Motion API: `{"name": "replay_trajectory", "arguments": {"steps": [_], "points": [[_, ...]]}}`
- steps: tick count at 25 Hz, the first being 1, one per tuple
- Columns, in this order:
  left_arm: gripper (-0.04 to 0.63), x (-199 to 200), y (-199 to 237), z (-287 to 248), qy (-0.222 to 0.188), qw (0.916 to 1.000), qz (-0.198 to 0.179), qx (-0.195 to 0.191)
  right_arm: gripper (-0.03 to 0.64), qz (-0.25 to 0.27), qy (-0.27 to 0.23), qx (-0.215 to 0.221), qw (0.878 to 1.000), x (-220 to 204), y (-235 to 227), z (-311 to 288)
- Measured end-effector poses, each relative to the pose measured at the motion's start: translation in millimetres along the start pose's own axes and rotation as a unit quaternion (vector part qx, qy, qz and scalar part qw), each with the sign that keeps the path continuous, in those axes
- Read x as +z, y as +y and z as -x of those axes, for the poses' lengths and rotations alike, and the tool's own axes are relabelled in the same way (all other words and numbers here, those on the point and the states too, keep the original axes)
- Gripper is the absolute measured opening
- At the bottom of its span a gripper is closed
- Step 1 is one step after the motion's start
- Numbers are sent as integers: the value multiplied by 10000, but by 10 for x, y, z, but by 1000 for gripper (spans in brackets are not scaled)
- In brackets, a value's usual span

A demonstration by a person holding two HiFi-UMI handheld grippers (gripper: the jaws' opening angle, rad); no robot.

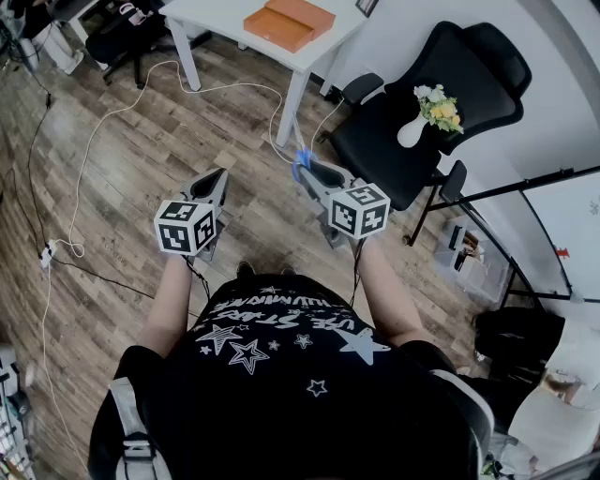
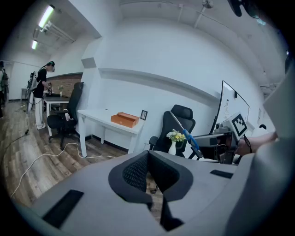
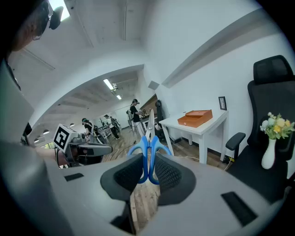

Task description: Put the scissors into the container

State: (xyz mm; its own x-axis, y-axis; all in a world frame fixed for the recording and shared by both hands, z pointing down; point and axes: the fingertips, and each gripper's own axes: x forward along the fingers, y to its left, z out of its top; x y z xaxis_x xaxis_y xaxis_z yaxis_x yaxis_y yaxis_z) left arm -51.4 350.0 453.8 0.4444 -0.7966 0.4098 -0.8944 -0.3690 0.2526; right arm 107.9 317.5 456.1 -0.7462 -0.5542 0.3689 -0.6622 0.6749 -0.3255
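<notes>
My right gripper (image 3: 149, 171) is shut on the blue handles of a pair of scissors (image 3: 149, 148), whose blades point up and away from the jaws. In the head view the scissors (image 1: 300, 165) show as a blue patch at the tip of the right gripper (image 1: 306, 172), held over the wooden floor. To its left, the left gripper (image 1: 217, 181) is at about the same height. The left gripper (image 2: 148, 167) has its pads together and holds nothing. An orange box (image 1: 289, 22) lies on the white table (image 1: 214, 17) ahead, well beyond both grippers.
A black office chair (image 1: 427, 103) stands ahead on the right, with a white vase of flowers (image 1: 424, 117) on its seat. White cables (image 1: 112, 117) trail over the floor. A second chair (image 1: 127, 33) stands at the far left; people (image 3: 134, 115) are working far off.
</notes>
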Motion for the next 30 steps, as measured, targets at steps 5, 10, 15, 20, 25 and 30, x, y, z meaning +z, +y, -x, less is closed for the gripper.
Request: {"name": "replay_trajectory", "arguments": {"steps": [5,10,15,20,25,30], "points": [[18,-25,34,-29,14,10000,27,6,101,25,5,-11,10000,-10,-4,-38],[18,-35,73,-61,37,10000,57,-53,101,-4,21,-69,10000,-6,-9,-118],[18,-55,193,-10,87,9999,72,-118,101,-24,-15,-166,9999,27,38,-248],[18,-69,464,100,26,9996,115,-237,101,-18,-124,-364,9993,81,94,-374],[18,-68,698,125,44,9996,133,-254,101,-84,-135,-563,9983,91,44,-373],[18,6,808,4,24,9992,145,-370,101,-237,-150,-641,9975,141,-97,-498]]}}
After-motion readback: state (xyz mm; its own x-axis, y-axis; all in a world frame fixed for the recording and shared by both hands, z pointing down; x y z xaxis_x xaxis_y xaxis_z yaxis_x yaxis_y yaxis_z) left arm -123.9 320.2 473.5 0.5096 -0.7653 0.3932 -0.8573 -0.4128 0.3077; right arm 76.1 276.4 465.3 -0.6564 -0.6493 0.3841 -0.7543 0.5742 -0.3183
